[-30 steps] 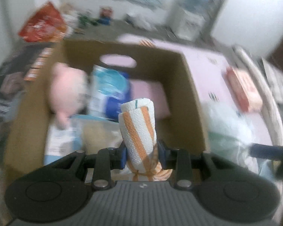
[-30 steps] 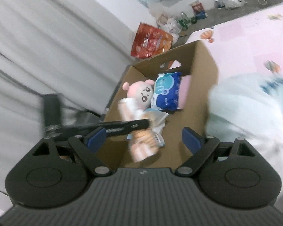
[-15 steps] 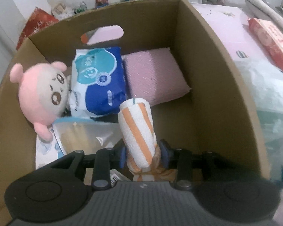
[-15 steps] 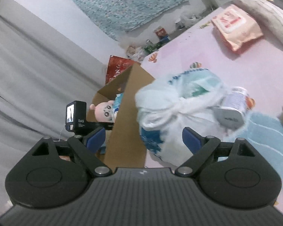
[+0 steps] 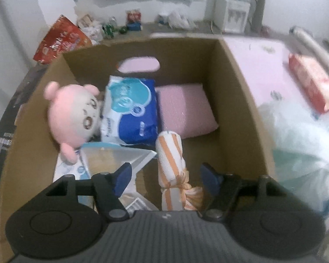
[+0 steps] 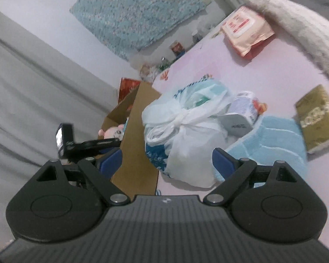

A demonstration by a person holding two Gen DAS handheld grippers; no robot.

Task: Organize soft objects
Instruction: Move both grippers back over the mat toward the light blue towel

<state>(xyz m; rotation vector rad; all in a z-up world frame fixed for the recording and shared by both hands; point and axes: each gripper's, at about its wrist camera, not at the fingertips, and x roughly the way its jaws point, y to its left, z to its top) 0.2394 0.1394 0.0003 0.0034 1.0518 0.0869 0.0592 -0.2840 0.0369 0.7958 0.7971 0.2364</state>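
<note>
A cardboard box (image 5: 241, 100) holds a pink plush (image 5: 72, 114), a blue wipes pack (image 5: 131, 111), a pink cushion (image 5: 184, 109) and a clear packet (image 5: 114, 160). An orange-striped rolled cloth (image 5: 171, 166) lies in the box between the jaws of my left gripper (image 5: 166, 175), which are opening and clear of it. My right gripper (image 6: 167, 161) is open in front of a tied white plastic bag (image 6: 186, 129) beside the box (image 6: 136, 144). The left gripper (image 6: 85, 146) shows beyond the box wall.
On the pink mat (image 6: 263, 65) lie a light blue towel (image 6: 272, 140), a small can (image 6: 245, 107), a gold packet (image 6: 318, 118), a red-and-white wipes pack (image 6: 245, 30) and a grey bolster (image 6: 296, 28). A red bag (image 5: 61, 39) and clutter sit by the far wall.
My left jaws have opened and let go of the striped cloth, which now rests in the box. My right gripper swung from over the box to face the white bag.
</note>
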